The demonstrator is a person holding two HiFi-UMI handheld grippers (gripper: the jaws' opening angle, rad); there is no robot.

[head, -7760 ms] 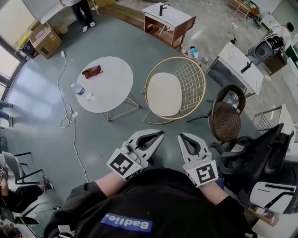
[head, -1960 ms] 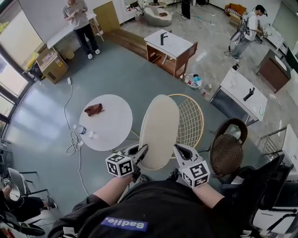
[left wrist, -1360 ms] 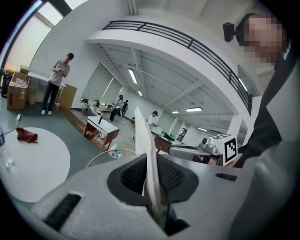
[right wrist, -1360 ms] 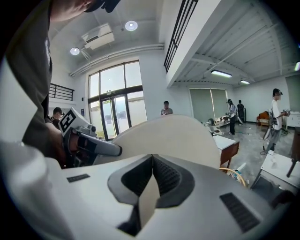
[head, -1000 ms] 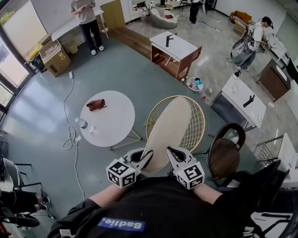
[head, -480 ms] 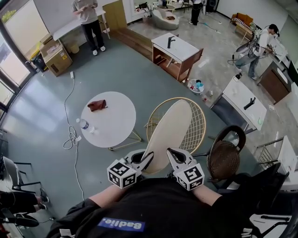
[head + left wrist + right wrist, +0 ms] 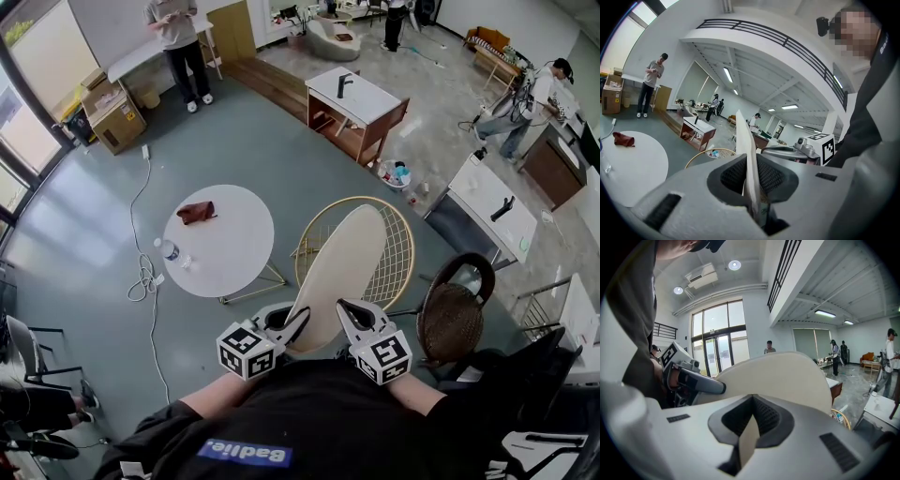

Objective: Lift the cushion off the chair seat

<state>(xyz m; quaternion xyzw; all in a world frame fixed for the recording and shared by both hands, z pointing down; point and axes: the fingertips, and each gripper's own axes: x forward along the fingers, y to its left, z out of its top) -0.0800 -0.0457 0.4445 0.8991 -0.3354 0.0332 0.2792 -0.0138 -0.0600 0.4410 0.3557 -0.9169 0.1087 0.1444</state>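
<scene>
Fingers (image 7: 689, 187) of the left gripper (image 7: 292, 319) and of the right gripper (image 7: 345, 313) are each clamped on the near edge of the cushion (image 7: 342, 262), which stands tilted above the wire chair (image 7: 398, 239), so the lift seems done and carrying it clear comes next.

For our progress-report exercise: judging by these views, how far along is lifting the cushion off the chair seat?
Done: the cushion is up off the gold wire chair, held tilted above it. In hand: the left gripper and right gripper each pinch its near edge. Left: apparently nothing of the lift itself.
</scene>
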